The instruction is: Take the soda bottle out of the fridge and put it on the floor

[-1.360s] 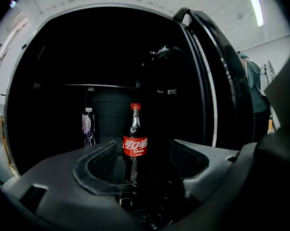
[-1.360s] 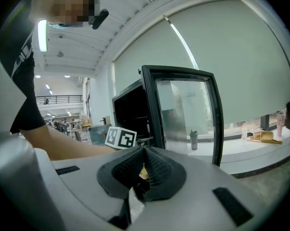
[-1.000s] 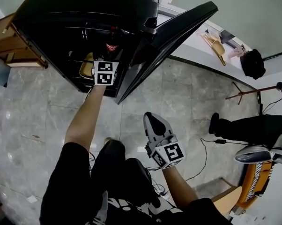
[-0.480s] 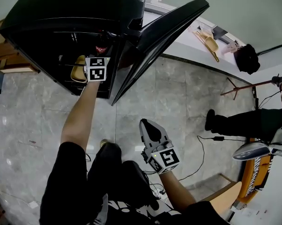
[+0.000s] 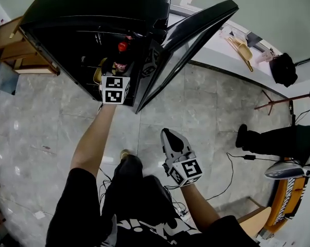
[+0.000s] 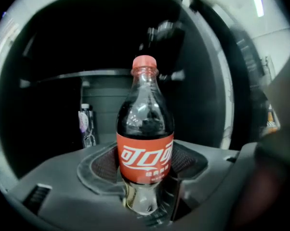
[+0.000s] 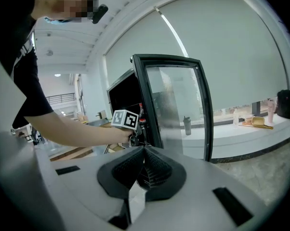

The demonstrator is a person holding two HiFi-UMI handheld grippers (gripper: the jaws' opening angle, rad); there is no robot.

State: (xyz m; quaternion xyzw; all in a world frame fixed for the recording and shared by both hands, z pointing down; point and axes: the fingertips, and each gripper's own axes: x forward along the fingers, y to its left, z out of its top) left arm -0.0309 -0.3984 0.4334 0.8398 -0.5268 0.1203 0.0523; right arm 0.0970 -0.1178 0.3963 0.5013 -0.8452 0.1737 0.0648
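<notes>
A soda bottle (image 6: 145,148) with a red cap and red label stands upright between my left gripper's (image 6: 146,179) pads. The jaws have just been closing slightly and now press on its lower body. In the head view the left gripper (image 5: 119,65) reaches into the open black fridge (image 5: 93,14), and the bottle's red cap (image 5: 122,46) shows just beyond its marker cube. My right gripper (image 5: 169,137) hangs over the floor by my legs, pads together and nothing between them. In its own view the right gripper (image 7: 144,153) faces the fridge's glass door (image 7: 176,107).
The fridge door (image 5: 191,40) stands swung open to the right. Inside the fridge are a small clear bottle (image 6: 85,126) and a yellow object (image 5: 98,72). Wooden furniture (image 5: 11,40) stands left of the fridge. Another person's leg (image 5: 271,138) and a cable (image 5: 232,161) lie on the tiled floor at the right.
The left gripper has drawn back a little from the fridge interior toward me, with the bottle between its jaws. The right gripper has stayed in about the same place.
</notes>
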